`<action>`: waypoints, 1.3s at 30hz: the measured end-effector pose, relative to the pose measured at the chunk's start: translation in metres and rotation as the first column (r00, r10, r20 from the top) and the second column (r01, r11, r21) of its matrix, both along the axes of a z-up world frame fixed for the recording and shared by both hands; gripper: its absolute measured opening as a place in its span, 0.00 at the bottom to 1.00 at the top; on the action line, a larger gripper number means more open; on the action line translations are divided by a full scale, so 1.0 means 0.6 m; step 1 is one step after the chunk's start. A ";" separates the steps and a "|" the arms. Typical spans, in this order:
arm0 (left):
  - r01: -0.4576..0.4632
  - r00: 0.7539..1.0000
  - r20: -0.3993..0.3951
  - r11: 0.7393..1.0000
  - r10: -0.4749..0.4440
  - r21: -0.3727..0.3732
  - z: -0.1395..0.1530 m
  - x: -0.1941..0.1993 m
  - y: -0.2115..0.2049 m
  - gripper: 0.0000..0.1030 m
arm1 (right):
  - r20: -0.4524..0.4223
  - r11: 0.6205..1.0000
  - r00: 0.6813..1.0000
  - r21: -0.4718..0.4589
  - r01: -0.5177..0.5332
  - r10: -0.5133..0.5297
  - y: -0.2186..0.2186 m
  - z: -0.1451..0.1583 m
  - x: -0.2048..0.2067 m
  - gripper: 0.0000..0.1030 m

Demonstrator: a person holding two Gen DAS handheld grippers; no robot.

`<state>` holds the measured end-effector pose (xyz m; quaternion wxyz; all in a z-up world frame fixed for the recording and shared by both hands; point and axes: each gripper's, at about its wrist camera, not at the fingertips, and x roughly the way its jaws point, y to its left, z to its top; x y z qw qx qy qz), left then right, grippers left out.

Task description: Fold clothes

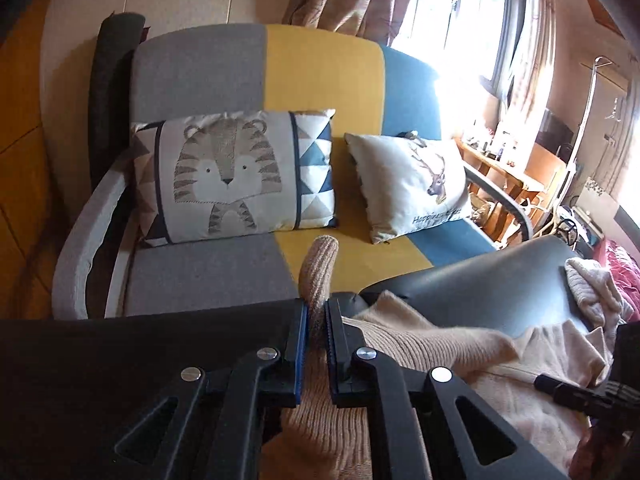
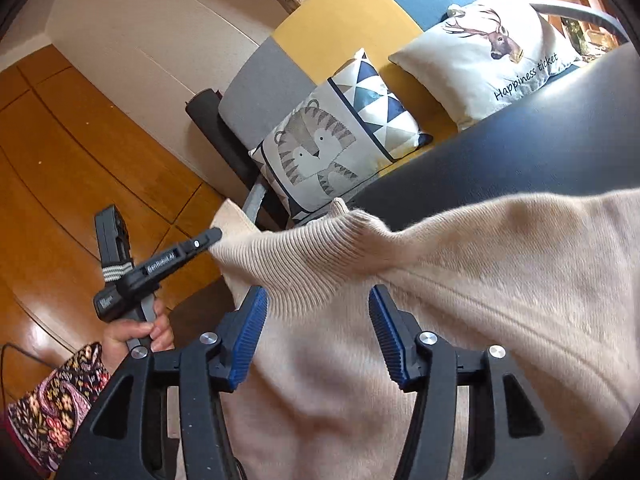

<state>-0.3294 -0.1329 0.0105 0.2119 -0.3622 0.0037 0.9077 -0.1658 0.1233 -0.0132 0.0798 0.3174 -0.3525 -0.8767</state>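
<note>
Strong daylight from window (image 1: 460,12), glare blown out; fisheye edges warped, dark corners.

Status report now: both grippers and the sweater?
Left gripper shut on sweater ribbed edge. Right gripper open above sweater body. Sweater lies on dark table. Nothing in the way.

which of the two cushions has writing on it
The deer cushion, the white one on the blue end of the sofa. It reads "Happiness ticket" under the deer. The tiger cushion beside it has only a picture and triangles.
</note>
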 end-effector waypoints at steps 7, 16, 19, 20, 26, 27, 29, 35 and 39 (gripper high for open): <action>-0.062 0.997 0.052 0.998 0.063 -0.014 -0.052 -0.011 -0.009 0.08 | 0.177 0.994 0.983 0.082 -0.067 0.052 0.008 -0.008 -0.147 0.55; -0.216 0.962 0.156 0.973 0.226 -0.079 -0.102 -0.074 -0.027 0.12 | 0.255 0.822 0.961 0.521 -0.230 0.107 -0.108 -0.035 -0.221 0.53; -0.264 0.947 0.168 0.961 0.274 -0.079 -0.112 -0.083 -0.037 0.16 | 0.253 0.721 0.964 0.655 -0.228 0.075 -0.129 -0.049 -0.219 0.42; -0.269 0.947 0.168 0.962 0.275 -0.058 -0.114 -0.082 -0.042 0.16 | 0.242 0.719 0.969 0.664 -0.207 0.056 -0.126 -0.051 -0.216 0.41; -0.316 0.943 0.090 0.947 0.319 -0.050 -0.095 -0.026 -0.046 0.16 | 0.218 0.754 0.975 0.647 -0.116 -0.037 -0.107 -0.048 -0.213 0.45; -0.335 0.940 0.054 0.941 0.337 -0.038 -0.086 -0.004 -0.044 0.16 | 0.216 0.765 0.976 0.634 -0.115 -0.033 -0.102 -0.046 -0.211 0.45; -0.365 0.931 0.003 0.931 0.365 0.006 -0.072 0.041 -0.039 0.16 | 0.195 0.794 0.980 0.600 -0.092 -0.034 -0.093 -0.034 -0.198 0.45; -0.160 0.987 -0.009 0.987 0.160 -0.030 -0.055 0.121 0.024 0.17 | 0.188 0.774 0.979 0.607 -0.183 0.084 -0.132 -0.019 -0.168 0.45; -0.154 0.988 -0.001 0.975 0.156 -0.163 -0.058 0.117 0.057 0.18 | 0.241 0.707 0.967 0.669 -0.229 0.085 -0.153 -0.042 -0.176 0.46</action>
